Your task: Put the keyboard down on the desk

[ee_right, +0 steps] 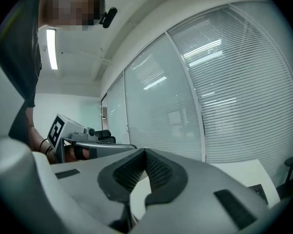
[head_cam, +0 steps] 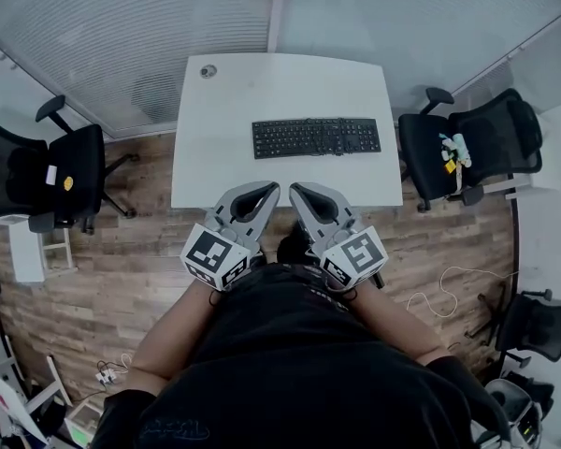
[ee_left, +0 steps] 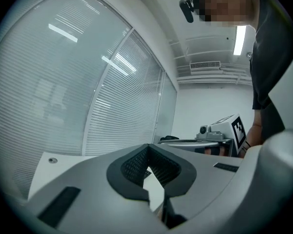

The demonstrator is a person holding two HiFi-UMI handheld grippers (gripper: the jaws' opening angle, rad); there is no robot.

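A black keyboard (head_cam: 316,137) lies flat on the white desk (head_cam: 280,82), in its middle toward the right, with nothing touching it. Both grippers hang close together in front of the person's body, at the desk's near edge and short of the keyboard. My left gripper (head_cam: 267,191) is shut, its jaws meeting at the tips with nothing between them (ee_left: 147,147). My right gripper (head_cam: 299,193) stands beside it, also shut and empty (ee_right: 145,152). Both point upward toward the blinds.
A black office chair (head_cam: 65,171) stands left of the desk, and another (head_cam: 467,148) with small items on its seat stands to the right. A third chair (head_cam: 538,325) and a loose cable (head_cam: 439,293) lie on the wooden floor at lower right. Glass walls with blinds (head_cam: 150,36) back the desk.
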